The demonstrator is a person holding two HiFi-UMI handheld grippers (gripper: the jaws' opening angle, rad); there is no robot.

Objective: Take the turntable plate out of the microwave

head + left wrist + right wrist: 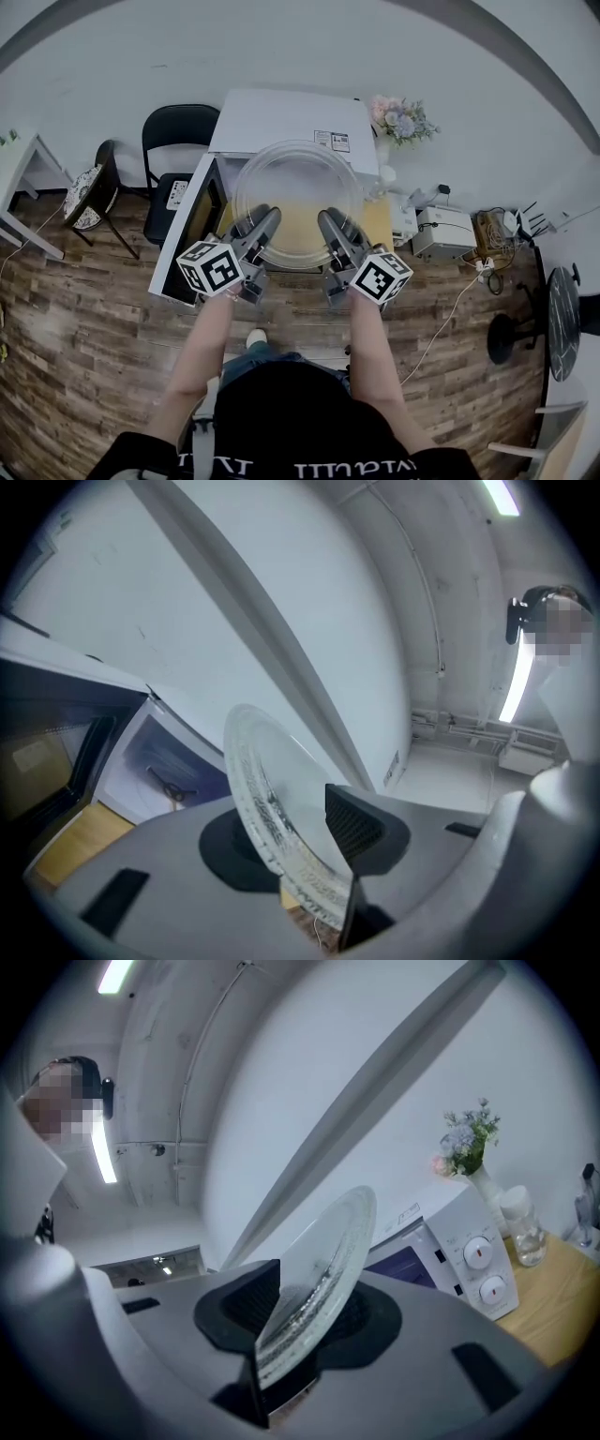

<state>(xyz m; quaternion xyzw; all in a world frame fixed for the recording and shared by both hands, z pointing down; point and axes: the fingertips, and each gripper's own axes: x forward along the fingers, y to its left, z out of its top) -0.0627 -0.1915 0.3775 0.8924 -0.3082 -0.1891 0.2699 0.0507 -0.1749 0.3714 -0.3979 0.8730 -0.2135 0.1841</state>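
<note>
The clear glass turntable plate (pixel 296 192) is held in the air in front of the white microwave (pixel 281 117), whose door (pixel 192 230) hangs open to the left. My left gripper (pixel 260 227) is shut on the plate's near left rim, and my right gripper (pixel 333 227) is shut on its near right rim. In the left gripper view the plate (pixel 267 794) stands edge-on between the jaws of the left gripper (pixel 305 841), with the microwave's open cavity (pixel 155 761) behind it. In the right gripper view the plate (pixel 323 1265) runs through the right gripper (pixel 281 1321) the same way.
The microwave stands on a wooden table (pixel 380 220) with a vase of flowers (pixel 401 117) at its right. A black chair (pixel 178 150) stands to the left, a white box (pixel 442 232) and cables to the right. The microwave's control knobs (pixel 480 1269) face the right gripper view.
</note>
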